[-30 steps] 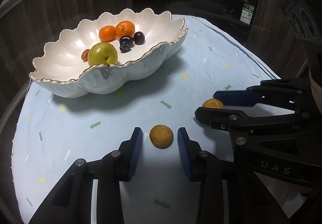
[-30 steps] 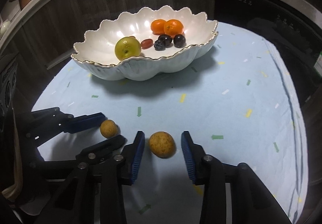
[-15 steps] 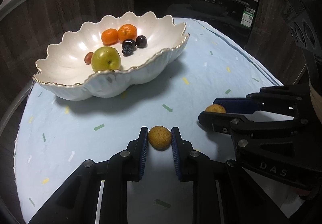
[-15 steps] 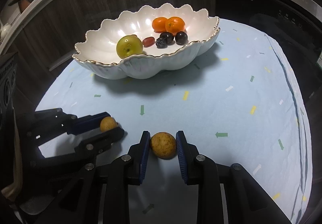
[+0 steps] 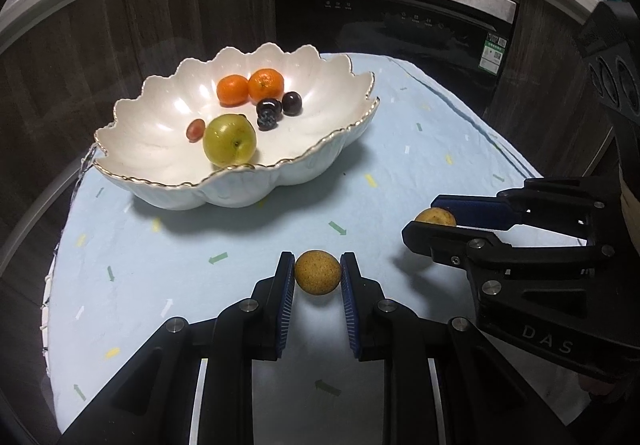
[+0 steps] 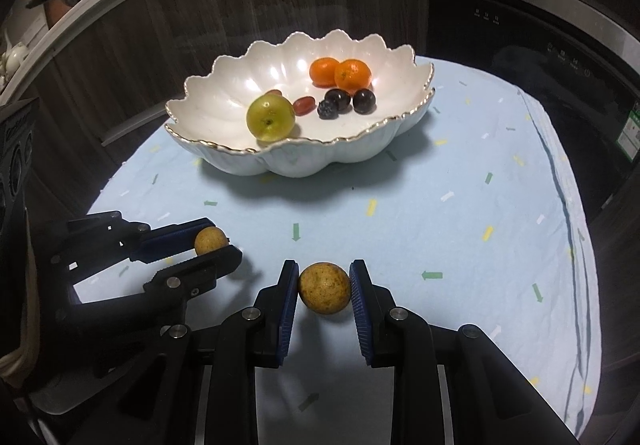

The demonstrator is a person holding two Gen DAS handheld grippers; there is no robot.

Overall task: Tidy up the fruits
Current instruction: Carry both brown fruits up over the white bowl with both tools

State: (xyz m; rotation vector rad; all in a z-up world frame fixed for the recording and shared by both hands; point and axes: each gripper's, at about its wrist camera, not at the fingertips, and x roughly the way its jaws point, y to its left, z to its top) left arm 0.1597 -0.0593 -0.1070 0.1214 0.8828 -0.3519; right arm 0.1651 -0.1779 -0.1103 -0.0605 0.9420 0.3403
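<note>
My left gripper (image 5: 318, 277) is shut on a small brown-yellow round fruit (image 5: 318, 272) and holds it just above the cloth. My right gripper (image 6: 325, 287) is shut on a second, like fruit (image 6: 325, 287). Each shows in the other's view: the right gripper (image 5: 434, 223) at the right, the left gripper (image 6: 212, 243) at the left. A white scalloped bowl (image 5: 160, 141) (image 6: 208, 101) stands beyond, holding a green apple (image 5: 229, 140), two oranges (image 5: 250, 85), dark grapes (image 5: 276, 107) and a red grape (image 5: 195, 128).
A pale blue cloth with small coloured arrows (image 5: 400, 173) (image 6: 460, 205) covers the round table. Dark cabinets and an oven front (image 5: 400, 17) stand behind the table. The table's edge curves off at left and right.
Both grippers closed on their fruits and have since lifted slightly and drawn back; the bowl now looks farther off and higher in both views.
</note>
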